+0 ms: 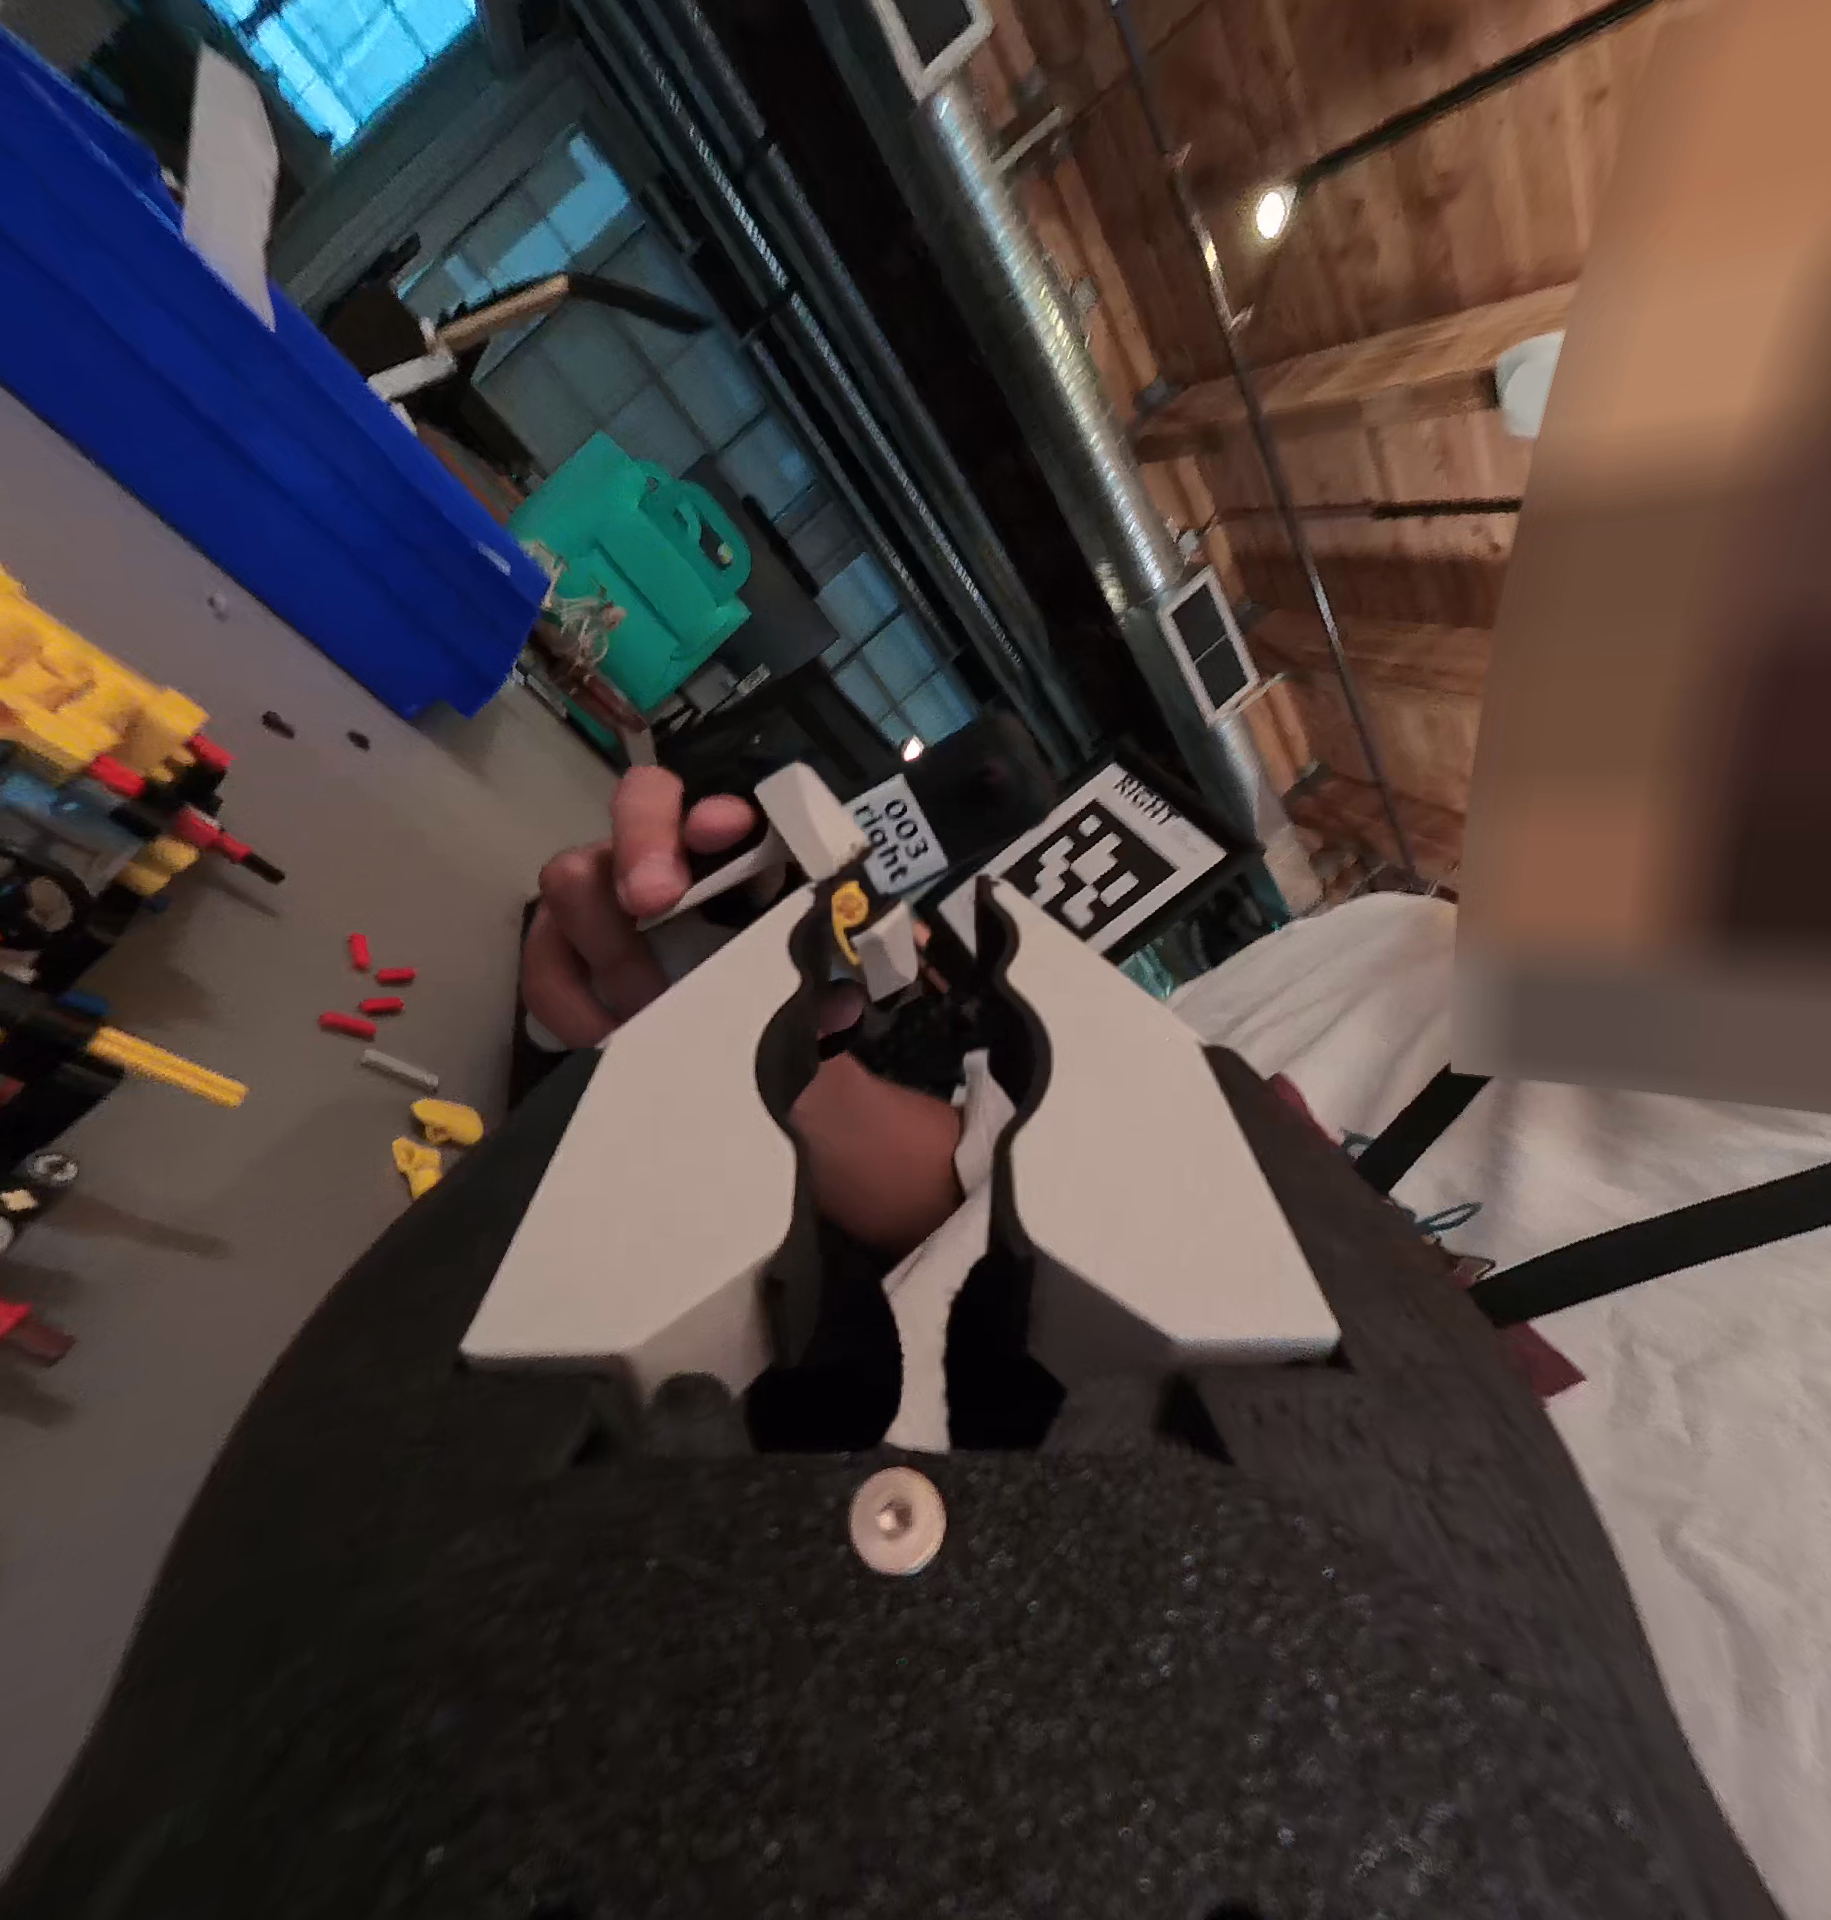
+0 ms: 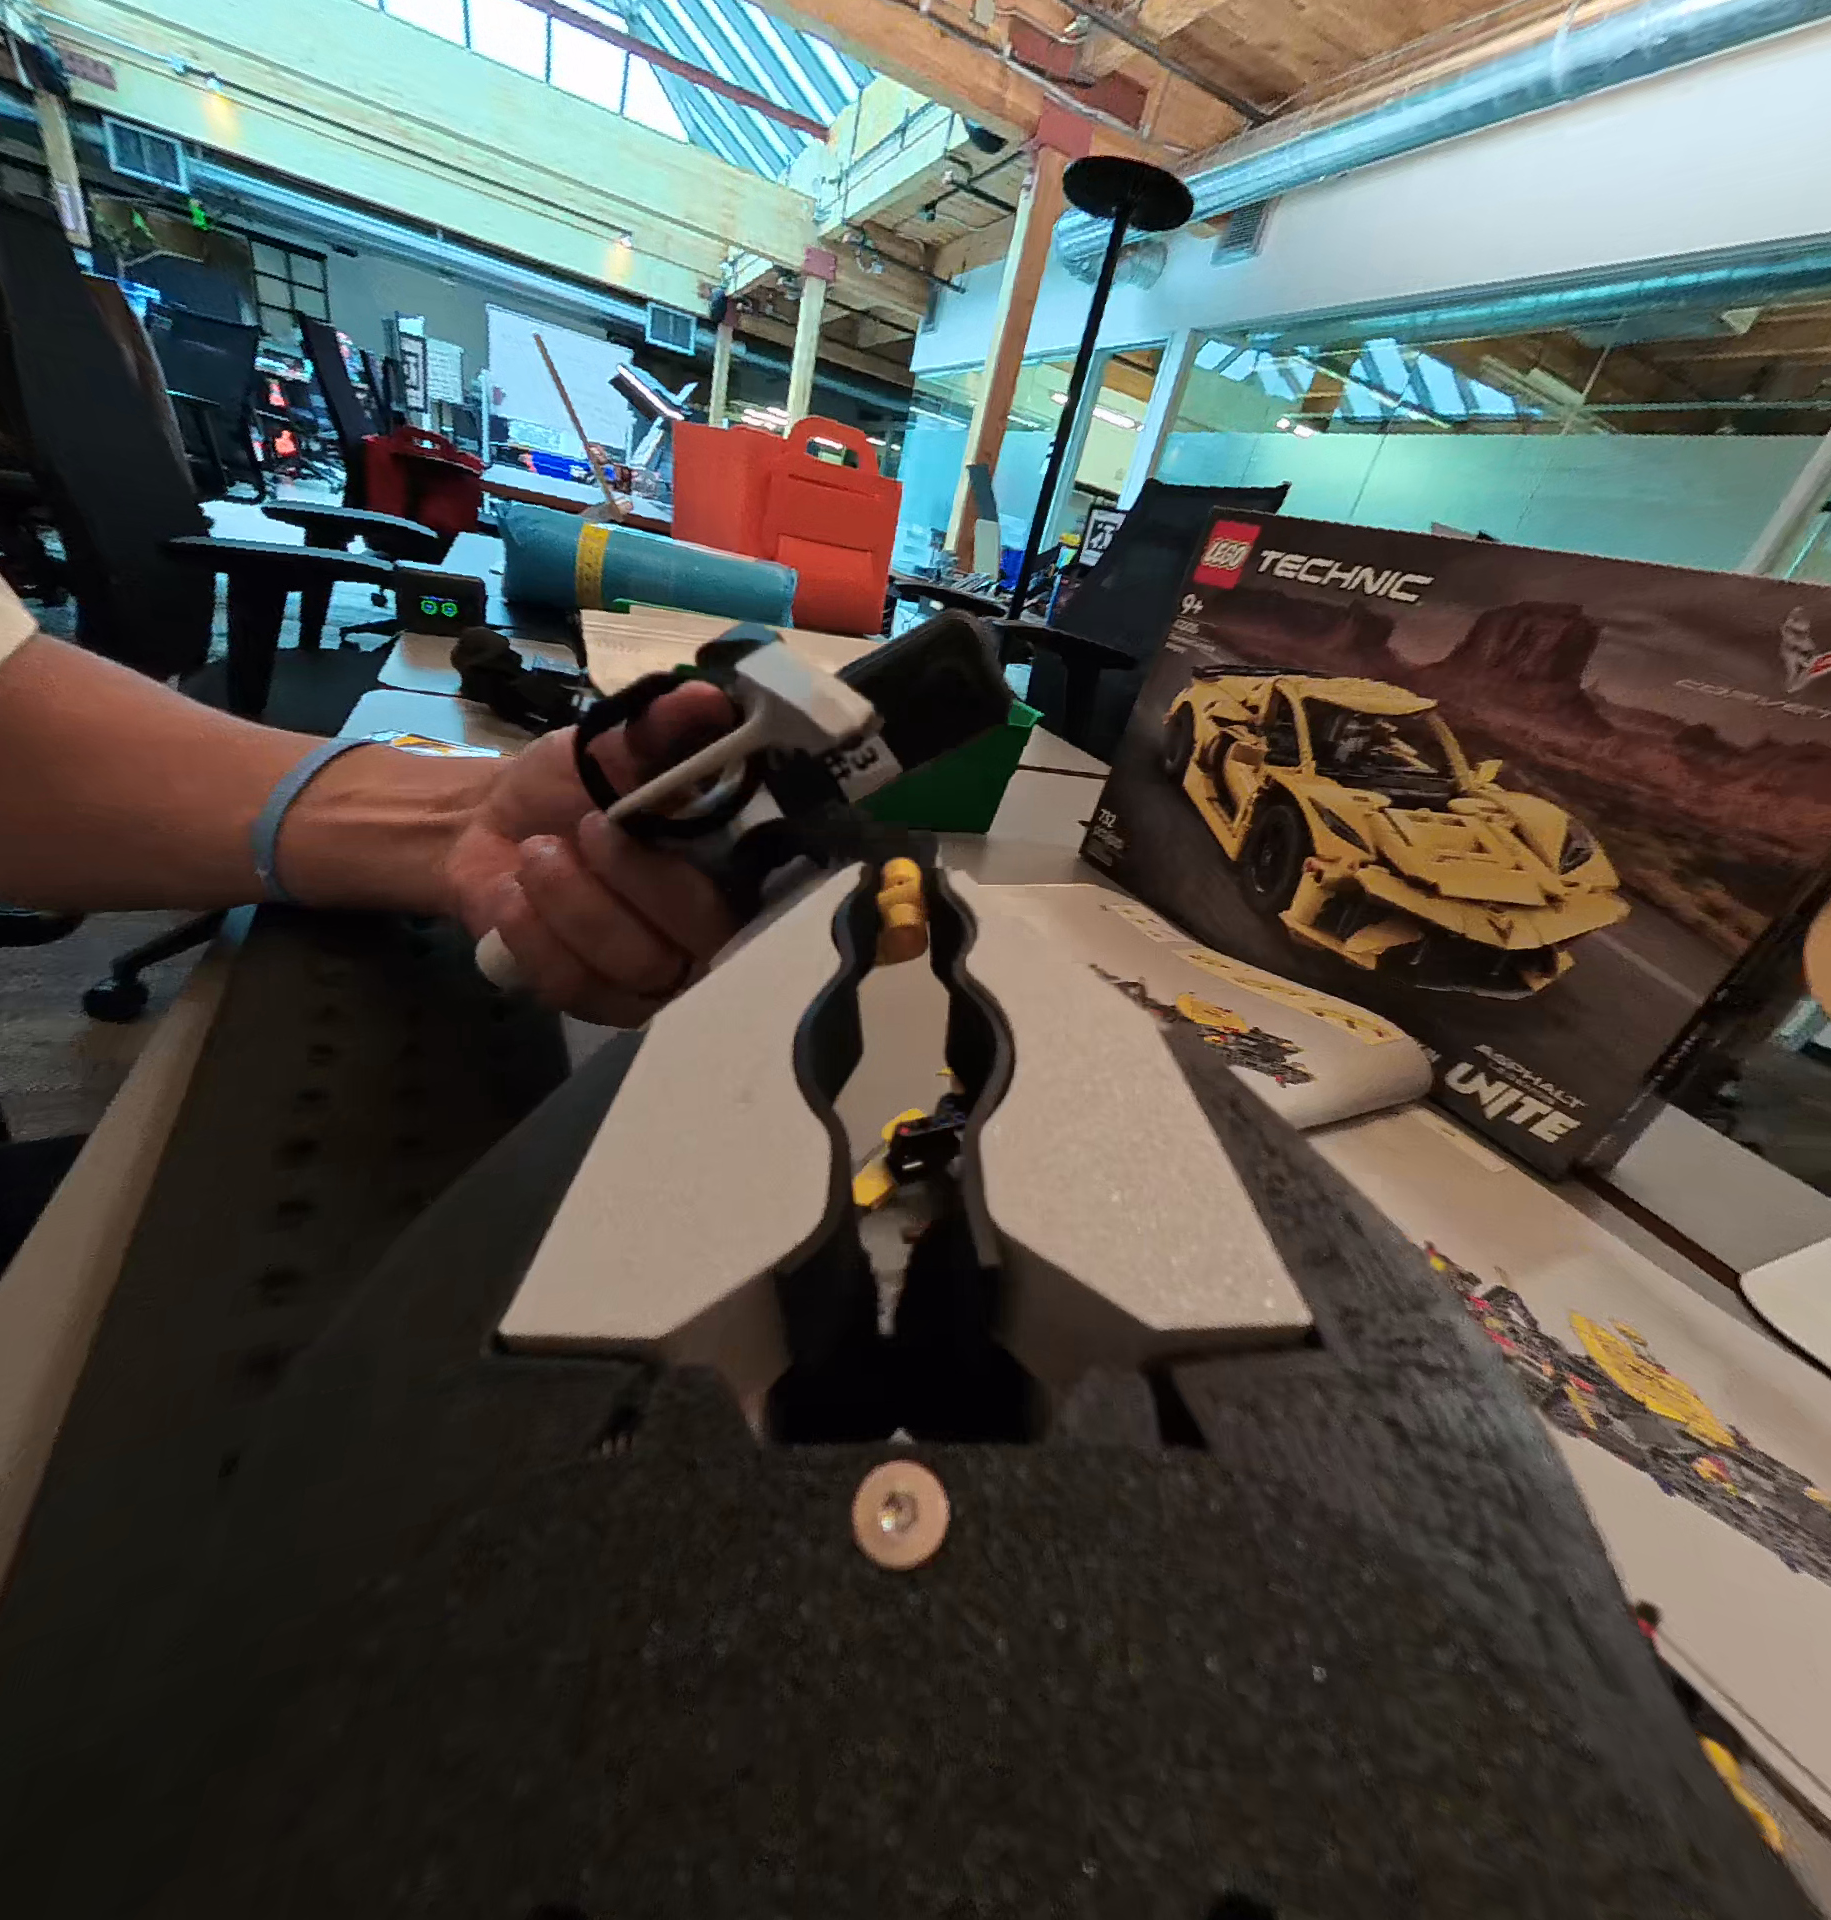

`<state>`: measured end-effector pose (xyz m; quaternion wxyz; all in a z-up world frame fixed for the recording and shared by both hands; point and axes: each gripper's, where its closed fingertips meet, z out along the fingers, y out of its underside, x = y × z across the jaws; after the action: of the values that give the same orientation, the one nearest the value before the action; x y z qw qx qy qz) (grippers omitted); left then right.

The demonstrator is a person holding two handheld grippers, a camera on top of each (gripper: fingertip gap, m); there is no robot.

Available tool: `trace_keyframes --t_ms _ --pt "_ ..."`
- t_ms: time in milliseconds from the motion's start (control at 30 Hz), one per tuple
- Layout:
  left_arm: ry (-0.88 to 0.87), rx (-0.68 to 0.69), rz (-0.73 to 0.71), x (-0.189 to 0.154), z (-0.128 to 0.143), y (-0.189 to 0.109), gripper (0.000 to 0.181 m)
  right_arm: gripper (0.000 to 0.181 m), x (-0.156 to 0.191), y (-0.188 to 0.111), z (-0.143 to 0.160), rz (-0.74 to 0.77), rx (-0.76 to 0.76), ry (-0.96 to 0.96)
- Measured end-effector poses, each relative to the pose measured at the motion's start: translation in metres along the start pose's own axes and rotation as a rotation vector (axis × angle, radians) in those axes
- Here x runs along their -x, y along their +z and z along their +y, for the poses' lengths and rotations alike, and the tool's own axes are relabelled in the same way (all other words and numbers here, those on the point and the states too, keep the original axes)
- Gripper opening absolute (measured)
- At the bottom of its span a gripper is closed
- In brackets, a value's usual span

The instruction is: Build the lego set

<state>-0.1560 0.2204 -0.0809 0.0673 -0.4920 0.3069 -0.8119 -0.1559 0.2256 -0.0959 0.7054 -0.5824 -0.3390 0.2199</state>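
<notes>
Step in hand: a mid-air handover or joining of one small yellow piece point(image 2: 900, 906), judged from both claws meeting tip to tip above the desk point(image 1: 371, 831).
Right claw point(image 2: 903, 914): narrow, its tips pinching the yellow piece at frame centre in the right wrist view.
Left claw point(image 1: 890, 925): narrow; the same piece sits at its tips beside the other claw's white finger, but whether it grips it I cannot tell.
Next move: likely fine alignment, one claw holding steady while the other seats or releases the piece.
Partly built model point(image 1: 69, 790): left edge of the left wrist view, on the desk; yellow and black beams, red pins sticking out.
Loose parts point(image 1: 376, 997): small red pins and yellow bits scattered lower left.
Set box point(image 2: 1493, 810): glossy card, right side of the right wrist view, standing behind the open instruction booklet point(image 2: 1337, 1049).
Textures: claw fingers are matte white with wavy black inner pads; body grainy black.
</notes>
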Motion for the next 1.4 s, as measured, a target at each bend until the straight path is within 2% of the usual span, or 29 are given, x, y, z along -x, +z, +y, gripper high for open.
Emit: trace_keyframes --t_ms 33,233,367,533,700,767,867,933,1033,1133,1267,1400 --pt "0.003 -0.025 -0.005 0.001 -0.005 -0.003 0.027 0.008 -0.003 -0.001 0.000 0.010 0.001 0.012" --pt "0.165 0.089 -0.085 0.002 0.015 0.010 0.018 0.008 -0.009 -0.004 -0.011 0.004 -0.064 0.120" --pt "0.102 0.069 -0.029 -0.003 0.013 0.011 0.015 0.008 -0.006 -0.003 -0.009 0.010 -0.057 0.069" --pt "0.145 0.089 -0.061 -0.002 0.018 0.011 0.015 0.008 -0.002 -0.003 -0.006 -0.018 -0.052 0.074" --pt "0.168 0.100 -0.024 -0.010 0.019 0.015 0.015 0.008 -0.010 -0.010 -0.012 -0.020 -0.044 0.126" --pt "0.233 0.120 -0.107 0.000 0.022 0.014 0.015 0.008 -0.041 -0.035 -0.019 0.063 -0.049 0.156" --pt "0.384 0.205 -0.350 0.032 0.032 0.012 0.015 0.008 -0.089 -0.083 -0.011 0.233 0.040 0.205" --pt "0.445 0.273 -0.487 0.053 0.040 0.018 0.019 0.008 -0.097 -0.102 -0.003 0.312 0.070 0.185" --pt "0.404 0.353 -0.707 0.087 0.052 0.033 0.023 0.008 -0.104 -0.120 0.014 0.440 0.040 0.214" --pt "0.374 0.400 -0.906 0.115 0.065 0.044 0.025 0.008 -0.108 -0.129 0.007 0.478 0.016 0.187" --pt "0.557 0.535 -0.945 0.131 0.075 0.062 0.025 0.008 -0.105 -0.127 0.013 0.448 0.041 0.197" --pt "0.737 0.791 -0.782 0.130 0.075 0.068 0.024 0.008 -0.104 -0.125 0.016 0.418 0.044 0.222"
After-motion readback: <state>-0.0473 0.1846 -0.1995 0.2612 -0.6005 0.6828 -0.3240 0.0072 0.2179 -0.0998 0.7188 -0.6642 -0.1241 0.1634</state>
